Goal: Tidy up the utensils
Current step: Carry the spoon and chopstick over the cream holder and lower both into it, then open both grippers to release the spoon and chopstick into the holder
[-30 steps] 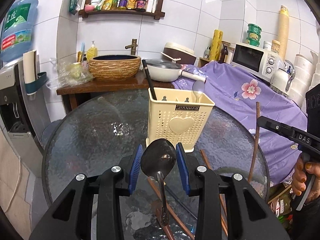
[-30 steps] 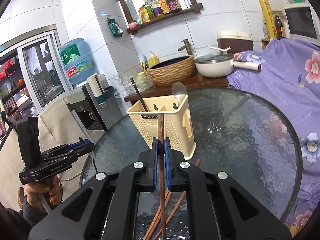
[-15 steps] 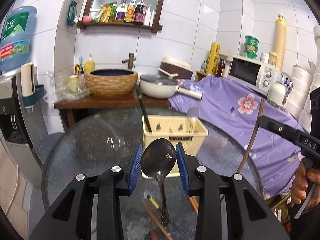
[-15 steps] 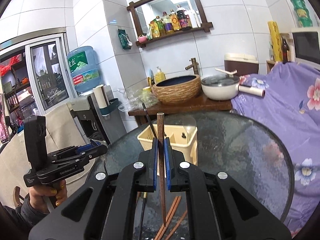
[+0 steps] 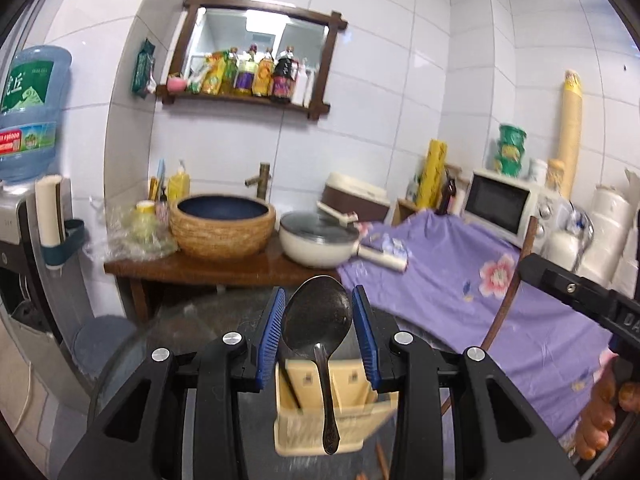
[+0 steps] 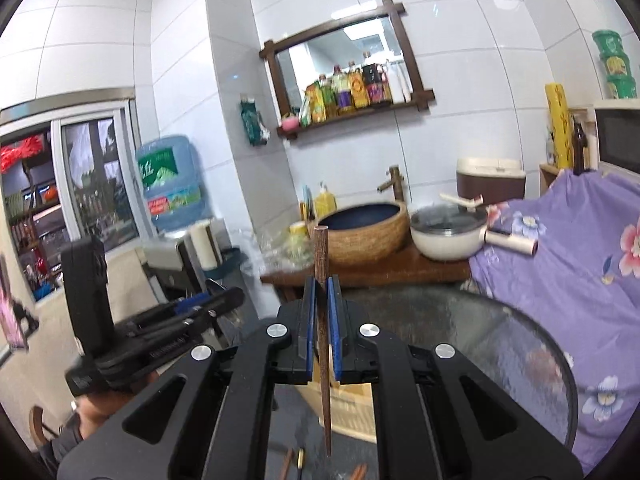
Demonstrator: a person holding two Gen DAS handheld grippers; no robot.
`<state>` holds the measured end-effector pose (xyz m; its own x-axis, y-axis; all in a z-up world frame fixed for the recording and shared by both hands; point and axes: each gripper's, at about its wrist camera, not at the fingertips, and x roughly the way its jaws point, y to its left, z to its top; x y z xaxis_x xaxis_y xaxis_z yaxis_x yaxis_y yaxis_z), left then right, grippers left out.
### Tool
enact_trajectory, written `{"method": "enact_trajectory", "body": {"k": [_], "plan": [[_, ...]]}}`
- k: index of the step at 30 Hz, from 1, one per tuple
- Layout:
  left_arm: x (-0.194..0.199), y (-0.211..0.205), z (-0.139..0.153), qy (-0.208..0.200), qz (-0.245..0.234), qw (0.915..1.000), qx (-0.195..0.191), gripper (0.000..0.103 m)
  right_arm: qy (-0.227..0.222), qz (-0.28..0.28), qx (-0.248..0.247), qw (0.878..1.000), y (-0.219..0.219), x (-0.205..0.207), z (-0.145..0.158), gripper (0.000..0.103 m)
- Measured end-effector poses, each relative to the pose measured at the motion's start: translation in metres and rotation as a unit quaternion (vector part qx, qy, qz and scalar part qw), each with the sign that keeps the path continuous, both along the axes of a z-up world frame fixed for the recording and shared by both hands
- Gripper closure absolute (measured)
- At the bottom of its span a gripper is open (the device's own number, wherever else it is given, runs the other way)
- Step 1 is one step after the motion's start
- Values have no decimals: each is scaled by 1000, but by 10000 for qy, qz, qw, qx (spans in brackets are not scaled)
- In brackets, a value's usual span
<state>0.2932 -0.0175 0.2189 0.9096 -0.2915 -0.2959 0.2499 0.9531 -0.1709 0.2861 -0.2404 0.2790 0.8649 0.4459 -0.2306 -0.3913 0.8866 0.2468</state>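
Observation:
My left gripper (image 5: 318, 332) is shut on a dark metal spoon (image 5: 318, 320), bowl up between the blue pads, handle hanging down. Right below it stands the cream plastic utensil holder (image 5: 316, 416) on the round glass table (image 6: 500, 344), with a black utensil (image 5: 286, 372) leaning in its left slot. My right gripper (image 6: 320, 320) is shut on a brown wooden chopstick (image 6: 322, 264) held upright, its thin end hanging down in front of the holder (image 6: 352, 408). More chopsticks (image 6: 288, 464) lie on the glass near the bottom edge. Each view shows the other gripper at its side.
A wooden stand behind the table carries a woven basin (image 5: 224, 228) and a white lidded pan (image 5: 320, 240). A purple flowered cloth (image 5: 460, 288) covers the right side, with a microwave (image 5: 504, 204) behind. A water dispenser (image 6: 172, 184) stands at the left.
Both grippers have risen with their loads; the holder has dropped from the middle of each view to the bottom, and the table now fills much less of the frame.

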Motion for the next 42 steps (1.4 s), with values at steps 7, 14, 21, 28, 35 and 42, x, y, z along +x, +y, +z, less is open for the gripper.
{"method": "enact_trajectory", "body": {"k": [7, 14, 21, 28, 35, 42], "plan": [[45, -17, -2, -170, 343, 9992, 140, 69, -292, -430, -90, 9986, 7, 34, 8, 96], [68, -18, -51, 125, 512, 9984, 191, 69, 21, -682, -164, 9975, 5, 64, -46, 96], [68, -23, -86, 369, 450, 9978, 309, 69, 331, -686, -318, 9966, 6, 74, -91, 96], [60, -29, -110, 469, 472, 9964, 516, 69, 380, -625, -493, 9961, 10, 68, -117, 96], [61, -30, -122, 665, 414, 9949, 631, 64, 535, -458, -491, 9963, 12, 71, -124, 94], [33, -25, -112, 397, 410, 9956, 737, 35, 417, -751, -404, 9955, -1, 50, -126, 45]]}}
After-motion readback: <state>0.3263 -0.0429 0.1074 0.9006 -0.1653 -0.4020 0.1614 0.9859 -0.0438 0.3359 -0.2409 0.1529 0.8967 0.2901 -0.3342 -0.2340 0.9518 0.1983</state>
